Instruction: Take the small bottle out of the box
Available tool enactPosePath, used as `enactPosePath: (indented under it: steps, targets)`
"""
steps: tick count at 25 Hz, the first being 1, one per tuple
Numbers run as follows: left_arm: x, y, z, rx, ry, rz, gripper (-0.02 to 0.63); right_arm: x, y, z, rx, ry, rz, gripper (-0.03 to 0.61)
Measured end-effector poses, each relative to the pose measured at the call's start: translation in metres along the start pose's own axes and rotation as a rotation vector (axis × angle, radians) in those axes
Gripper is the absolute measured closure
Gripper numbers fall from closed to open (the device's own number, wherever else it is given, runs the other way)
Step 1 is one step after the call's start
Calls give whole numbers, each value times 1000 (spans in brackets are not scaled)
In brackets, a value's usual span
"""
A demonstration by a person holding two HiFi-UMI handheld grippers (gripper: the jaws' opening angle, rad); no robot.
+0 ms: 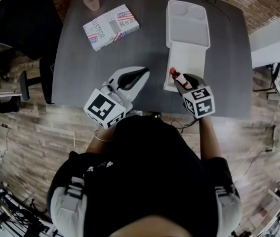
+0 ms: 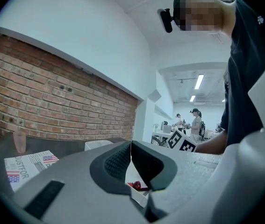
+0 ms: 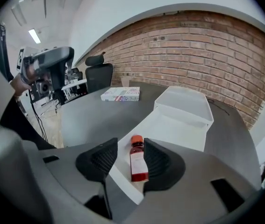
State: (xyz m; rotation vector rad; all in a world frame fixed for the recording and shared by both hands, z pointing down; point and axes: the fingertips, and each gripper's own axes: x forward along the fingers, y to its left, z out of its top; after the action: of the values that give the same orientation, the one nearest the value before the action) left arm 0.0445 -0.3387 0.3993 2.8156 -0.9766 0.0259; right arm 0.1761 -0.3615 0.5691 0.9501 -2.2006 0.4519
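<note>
The small bottle (image 1: 175, 74) (image 3: 138, 164), red liquid with an orange cap and white label, lies on its side in the near end of the open white box (image 1: 193, 58) (image 3: 169, 129). My right gripper (image 1: 179, 81) (image 3: 129, 146) tilts down over it and stands open; the bottle lies between the jaws, close against the right pad, with a gap to the left pad. My left gripper (image 1: 144, 72) (image 2: 131, 146) is held level over the table left of the box, its pads meeting at the tips with nothing between them. The bottle (image 2: 137, 186) shows low behind those jaws.
The box's lid (image 1: 187, 19) lies folded back toward the far edge. A printed paper with flag pictures (image 1: 111, 26) and a pink cup (image 1: 92, 2) sit at the far left of the dark table (image 1: 95, 83). A black chair (image 1: 23, 19) stands left of it.
</note>
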Motion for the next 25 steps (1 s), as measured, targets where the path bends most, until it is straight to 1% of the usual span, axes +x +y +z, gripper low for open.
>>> enactPosePath:
  steps: [3,5,9,12,17,25]
  targets:
    - [-6,5,0,-8,-6,15,612,16,-4,-12,-40,79,-4,398]
    - [-10,8,-1,-9,-8,25,612,24,-4,-20,-65,129,3,382]
    - [-18,15,1,-12,-24,42,612,41,-5,-27,-79,193,10,364]
    - [-24,19,1,-18,-29,55,612,47,-8,-30,-90,231,-1,345]
    - [-32,28,0,-31,-38,82,612,54,-17,-28,-152,268,-35,333]
    - [-39,36,2,-33,-47,108,612,66,-26,-39,-212,331,-73,330]
